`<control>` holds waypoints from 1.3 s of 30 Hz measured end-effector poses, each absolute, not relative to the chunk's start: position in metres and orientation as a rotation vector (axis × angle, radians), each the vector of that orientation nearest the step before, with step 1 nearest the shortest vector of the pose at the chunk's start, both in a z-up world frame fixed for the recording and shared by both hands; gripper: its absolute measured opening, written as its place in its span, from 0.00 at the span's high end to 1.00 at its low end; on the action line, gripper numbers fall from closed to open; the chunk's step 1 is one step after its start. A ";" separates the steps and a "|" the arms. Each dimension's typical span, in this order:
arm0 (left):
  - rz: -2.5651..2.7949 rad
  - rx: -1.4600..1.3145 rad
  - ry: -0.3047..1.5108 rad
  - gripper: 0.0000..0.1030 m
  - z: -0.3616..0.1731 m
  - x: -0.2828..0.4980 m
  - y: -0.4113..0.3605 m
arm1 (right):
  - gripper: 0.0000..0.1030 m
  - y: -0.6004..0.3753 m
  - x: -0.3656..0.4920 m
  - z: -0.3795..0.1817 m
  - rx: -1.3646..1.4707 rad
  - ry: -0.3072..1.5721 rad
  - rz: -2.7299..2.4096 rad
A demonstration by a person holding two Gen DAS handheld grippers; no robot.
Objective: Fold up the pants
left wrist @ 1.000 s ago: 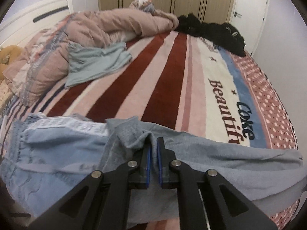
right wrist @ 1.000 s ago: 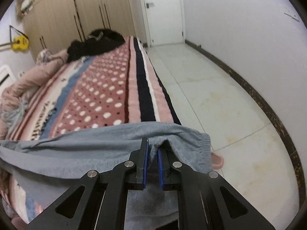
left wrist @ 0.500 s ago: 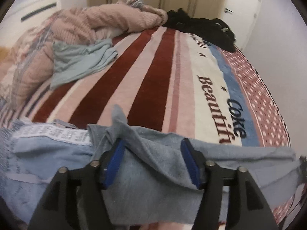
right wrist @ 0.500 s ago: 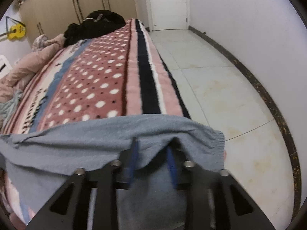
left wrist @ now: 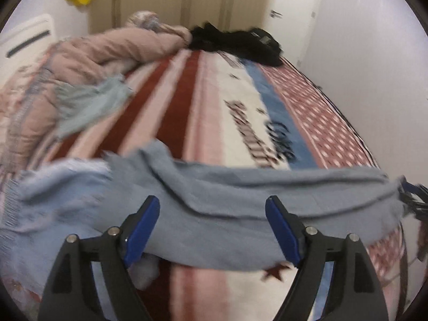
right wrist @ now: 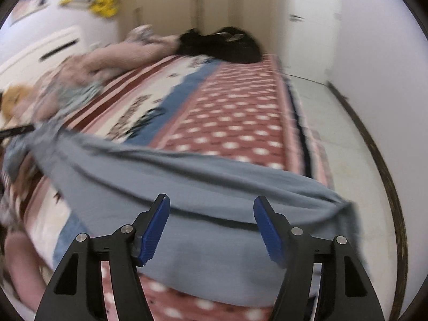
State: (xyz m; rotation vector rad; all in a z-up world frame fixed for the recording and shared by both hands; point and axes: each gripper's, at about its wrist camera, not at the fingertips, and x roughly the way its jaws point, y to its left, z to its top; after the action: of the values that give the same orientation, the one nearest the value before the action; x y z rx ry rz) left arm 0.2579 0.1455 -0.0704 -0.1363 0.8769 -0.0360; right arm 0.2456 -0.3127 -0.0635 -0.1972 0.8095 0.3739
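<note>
The grey-blue pants (left wrist: 214, 195) lie flat across the near end of the bed, stretched left to right; they also show in the right wrist view (right wrist: 214, 200). Their lighter waist end (left wrist: 53, 187) is at the left, the leg end (right wrist: 334, 206) near the bed's right edge. My left gripper (left wrist: 212, 211) is open and empty just above the pants' near edge. My right gripper (right wrist: 211, 208) is open and empty over the leg end. The right gripper's tip (left wrist: 412, 195) shows at the far right of the left wrist view.
The bed has a striped and dotted blanket (left wrist: 307, 101). A pink quilt (left wrist: 107, 50) and a light green garment (left wrist: 91, 104) lie at the far left. Black clothes (left wrist: 240, 42) lie at the far end. Tiled floor (right wrist: 334, 123) runs along the bed's right side.
Both grippers let go of the pants and opened wide. The pants dropped flat onto the bed. Both cameras pulled back and up a little.
</note>
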 end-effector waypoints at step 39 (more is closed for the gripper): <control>0.066 -0.005 0.986 0.24 -0.160 0.382 0.134 | 0.79 -0.237 0.394 -0.135 -0.259 1.077 0.450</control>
State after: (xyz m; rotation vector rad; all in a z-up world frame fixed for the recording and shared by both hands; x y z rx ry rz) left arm 0.3816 0.1342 -0.1603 -0.0051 0.9861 0.0656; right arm 0.3944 -0.2370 -0.1352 -0.2589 1.0766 0.4503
